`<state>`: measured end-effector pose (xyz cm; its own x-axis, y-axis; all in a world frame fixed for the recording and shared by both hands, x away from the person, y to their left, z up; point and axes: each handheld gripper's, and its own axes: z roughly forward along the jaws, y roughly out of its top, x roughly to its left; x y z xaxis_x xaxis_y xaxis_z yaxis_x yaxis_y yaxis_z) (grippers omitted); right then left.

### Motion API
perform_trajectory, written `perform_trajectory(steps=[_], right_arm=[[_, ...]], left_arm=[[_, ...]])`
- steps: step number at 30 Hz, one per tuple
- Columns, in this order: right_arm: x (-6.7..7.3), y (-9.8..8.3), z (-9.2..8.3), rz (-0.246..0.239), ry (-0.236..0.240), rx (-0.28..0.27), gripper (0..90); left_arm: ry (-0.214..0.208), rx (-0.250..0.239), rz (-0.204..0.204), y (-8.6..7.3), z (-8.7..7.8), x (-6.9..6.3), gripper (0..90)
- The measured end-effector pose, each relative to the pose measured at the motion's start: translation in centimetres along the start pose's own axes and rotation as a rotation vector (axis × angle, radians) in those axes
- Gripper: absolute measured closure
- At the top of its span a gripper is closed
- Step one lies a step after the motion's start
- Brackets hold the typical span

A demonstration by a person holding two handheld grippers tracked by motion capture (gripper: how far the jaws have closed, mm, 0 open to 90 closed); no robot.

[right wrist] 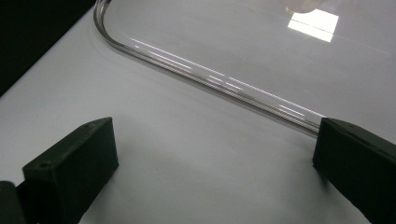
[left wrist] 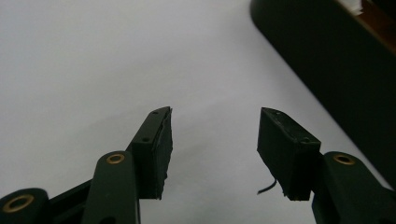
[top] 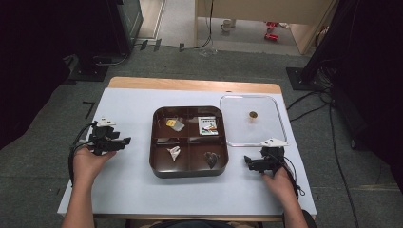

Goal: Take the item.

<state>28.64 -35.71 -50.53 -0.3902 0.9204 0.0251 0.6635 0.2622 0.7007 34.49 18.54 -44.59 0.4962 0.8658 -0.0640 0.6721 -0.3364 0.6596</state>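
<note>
The jaws of the left gripper (left wrist: pixel 214 154) are seen apart with nothing between them, held over the white worktop (left wrist: pixel 93 60) just beside the outer wall of the dark brown tray (left wrist: pixel 327 70). The jaws of the right gripper (right wrist: pixel 212 168) are spread wide and empty, with the rim of the clear lid (right wrist: pixel 210 77) lying just ahead of them. In the high view, the tray (top: pixel 189 170), divided into four compartments with small items, is placed between the left gripper (top: pixel 124 141) and the right gripper (top: pixel 247 161), and the lid (top: pixel 237 123) is laid touching the tray's right side.
</note>
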Motion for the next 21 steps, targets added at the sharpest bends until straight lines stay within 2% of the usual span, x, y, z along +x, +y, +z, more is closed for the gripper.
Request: perform_trajectory(steps=[5, 11, 21], right_arm=[[0.0, 0.0, 0.0, 0.000, 0.000, 0.001, 0.0], [0.0, 0.0, 0.0, -0.002, -0.002, -0.002, 0.0], [0.0, 0.0, 0.0, 0.000, 0.000, 0.000, 0.0]], left_arm=[[-0.049, -0.024, 0.020, 0.7, -0.3, -0.9, 45.2], [-0.073, -0.045, 0.075, 1.7, -0.9, -2.5, 44.6], [-0.122, -0.076, 0.119, 3.3, -1.3, -4.4, 43.1]])
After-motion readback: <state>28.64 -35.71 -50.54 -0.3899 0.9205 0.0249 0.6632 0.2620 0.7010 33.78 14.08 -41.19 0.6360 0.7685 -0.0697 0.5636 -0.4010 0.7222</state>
